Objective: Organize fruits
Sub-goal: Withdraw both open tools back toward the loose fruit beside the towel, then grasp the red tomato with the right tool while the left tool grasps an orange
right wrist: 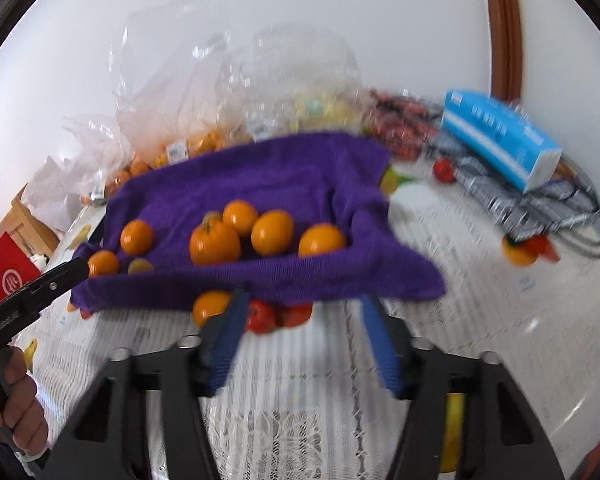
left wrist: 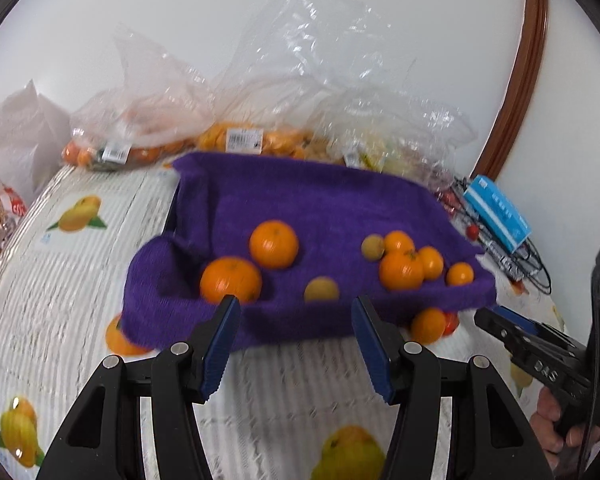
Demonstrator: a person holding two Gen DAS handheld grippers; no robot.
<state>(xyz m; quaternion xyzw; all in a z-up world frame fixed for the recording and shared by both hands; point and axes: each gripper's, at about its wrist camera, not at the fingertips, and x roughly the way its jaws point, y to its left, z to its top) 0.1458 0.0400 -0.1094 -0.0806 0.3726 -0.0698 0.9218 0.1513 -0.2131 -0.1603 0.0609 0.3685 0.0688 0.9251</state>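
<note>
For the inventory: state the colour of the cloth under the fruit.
Purple cloth; clearest in the left wrist view.

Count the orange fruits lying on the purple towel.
6 round orange fruits: two large ones at the left of the purple terry towel, four smaller clustered at its right. Folds may hide more.

**Fruit on a cloth-lined tray, bags behind**

A cloth (left wrist: 320,200) lies mid-table (left wrist: 80,280), holding two oranges (left wrist: 274,244) at left, a cluster of small fruits (left wrist: 412,260) at right. More fruit (left wrist: 428,324) sits on the table just before the cloth's near right edge. Bags of fruit (left wrist: 252,140) lie behind. A box (left wrist: 496,212) lies far right.
</note>
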